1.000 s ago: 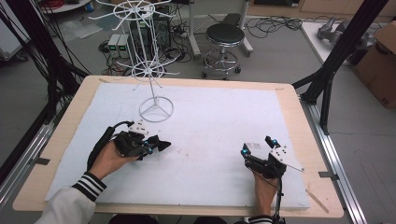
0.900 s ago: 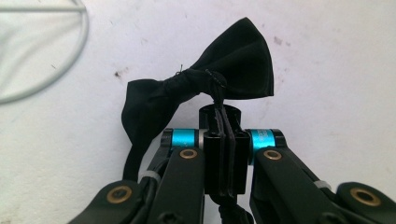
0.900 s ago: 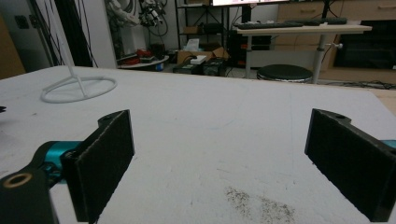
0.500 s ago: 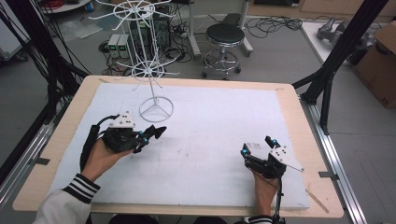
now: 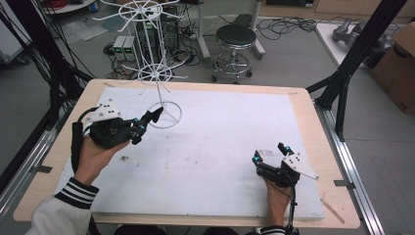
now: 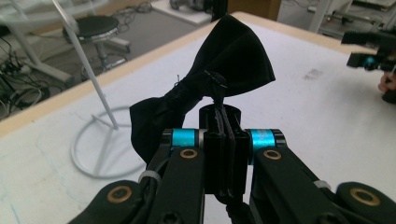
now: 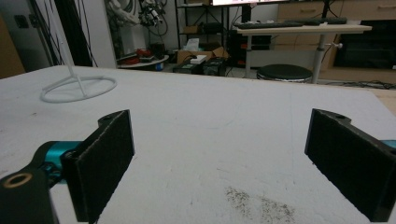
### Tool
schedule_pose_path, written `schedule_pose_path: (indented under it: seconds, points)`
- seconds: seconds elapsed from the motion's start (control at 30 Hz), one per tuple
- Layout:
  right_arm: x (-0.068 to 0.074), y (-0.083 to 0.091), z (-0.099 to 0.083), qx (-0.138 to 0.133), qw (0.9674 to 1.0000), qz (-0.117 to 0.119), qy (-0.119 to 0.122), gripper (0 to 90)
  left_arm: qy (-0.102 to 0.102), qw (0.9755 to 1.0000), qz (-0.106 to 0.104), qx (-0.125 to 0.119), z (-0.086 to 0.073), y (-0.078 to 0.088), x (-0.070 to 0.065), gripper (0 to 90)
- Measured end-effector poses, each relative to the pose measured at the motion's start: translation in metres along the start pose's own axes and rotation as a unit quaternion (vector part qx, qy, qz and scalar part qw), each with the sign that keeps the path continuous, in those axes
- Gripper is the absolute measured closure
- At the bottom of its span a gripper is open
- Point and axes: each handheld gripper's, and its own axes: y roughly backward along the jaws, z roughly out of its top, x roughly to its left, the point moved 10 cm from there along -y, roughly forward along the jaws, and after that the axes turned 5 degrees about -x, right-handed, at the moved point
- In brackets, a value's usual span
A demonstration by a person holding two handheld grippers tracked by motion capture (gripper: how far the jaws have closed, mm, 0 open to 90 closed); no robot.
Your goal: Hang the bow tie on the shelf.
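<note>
A black bow tie [image 6: 205,93] is clamped in the left tongs [image 6: 223,135], held beside the white wire stand [image 5: 159,78]; hanging seems left undone. The right tongs [image 7: 219,163] are spread apart, empty, over the table [image 5: 220,147].

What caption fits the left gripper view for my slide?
Left gripper shut on a black bow tie, near the white wire stand's ring base.

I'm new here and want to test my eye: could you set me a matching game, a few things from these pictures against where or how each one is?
Things:
1. left gripper
2. right gripper
3. wire stand
4. stool

States:
A. on the floor beyond the table
B. open, holding nothing
C. on the table's far left
D. shut on a black cloth

Pairs: 1-D, 2-B, 3-C, 4-A
</note>
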Motion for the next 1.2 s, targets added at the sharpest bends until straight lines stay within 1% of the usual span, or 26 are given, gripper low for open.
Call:
schedule_pose_path:
  seconds: [0.03, 0.1, 0.13, 0.17, 0.23, 0.33, 0.4, 0.47, 0.6, 0.67, 0.87, 0.97, 1.03, 1.17, 1.2]
  points:
    - [0.000, 0.000, 0.000, 0.000, 1.0000, 0.000, 0.000, 7.2, 0.000, 1.0000, 0.000, 0.000, 0.000, 0.000, 0.000, 87.7]
    - [0.000, 0.000, 0.000, 0.000, 1.0000, 0.000, 0.000, 7.2, 0.001, 0.9998, 0.002, -0.019, 0.013, 0.006, 0.001, 87.7]
    - [0.000, 0.000, 0.000, 0.000, 1.0000, 0.000, 0.000, 7.2, 0.001, 0.9998, 0.002, -0.019, 0.013, 0.006, 0.001, 87.7]
    - [0.000, 0.000, 0.000, 0.002, 1.0000, 0.000, 0.000, 7.2, -0.002, 0.9996, 0.004, -0.028, 0.021, 0.009, 0.001, 87.7]
    - [0.000, 0.000, 0.000, 0.000, 1.0000, 0.000, 0.000, 7.2, -0.004, 0.9993, 0.005, -0.038, 0.028, 0.012, 0.001, 87.7]
    - [0.000, 0.000, 0.000, 0.000, 1.0000, 0.000, 0.000, 7.2, -0.007, 0.9988, 0.012, -0.047, 0.036, 0.015, 0.002, 87.7]
    - [0.000, 0.000, 0.000, 0.000, 1.0000, 0.000, 0.001, 7.1, -0.010, 0.9987, 0.014, -0.049, 0.039, 0.016, 0.003, 87.7]
    - [0.000, 0.000, 0.000, 0.001, 1.0000, 0.000, 0.002, 7.2, -0.008, 0.9982, 0.018, -0.057, 0.045, 0.018, 0.005, 87.7]
    - [0.000, 0.000, 0.000, 0.001, 1.0000, 0.000, 0.000, 7.2, -0.010, 0.9973, 0.031, -0.067, 0.056, 0.020, 0.012, 87.7]
    - [0.000, 0.000, 0.000, 0.001, 1.0000, 0.000, 0.001, 7.2, -0.014, 0.9965, 0.041, -0.072, 0.061, 0.020, 0.016, 87.7]
    - [0.000, 0.000, 0.000, 0.001, 1.0000, 0.002, -0.002, 7.2, -0.013, 0.9953, 0.052, -0.080, 0.068, 0.021, 0.022, 87.7]
    - [0.000, 0.000, 0.000, 0.002, 1.0000, 0.000, -0.004, 7.2, -0.015, 0.9954, 0.055, -0.077, 0.069, 0.020, 0.026, 87.7]
    - [0.000, 0.000, 0.000, 0.002, 1.0000, 0.000, -0.003, 7.2, -0.010, 0.9952, 0.060, -0.076, 0.070, 0.016, 0.031, 87.7]
    - [0.000, 0.000, 0.000, 0.001, 1.0000, 0.001, -0.001, 7.2, -0.008, 0.9950, 0.063, -0.076, 0.071, 0.011, 0.035, 87.7]
    - [0.000, 0.000, 0.000, 0.002, 1.0000, 0.000, -0.005, 7.2, -0.007, 0.9950, 0.065, -0.076, 0.072, 0.008, 0.036, 87.7]
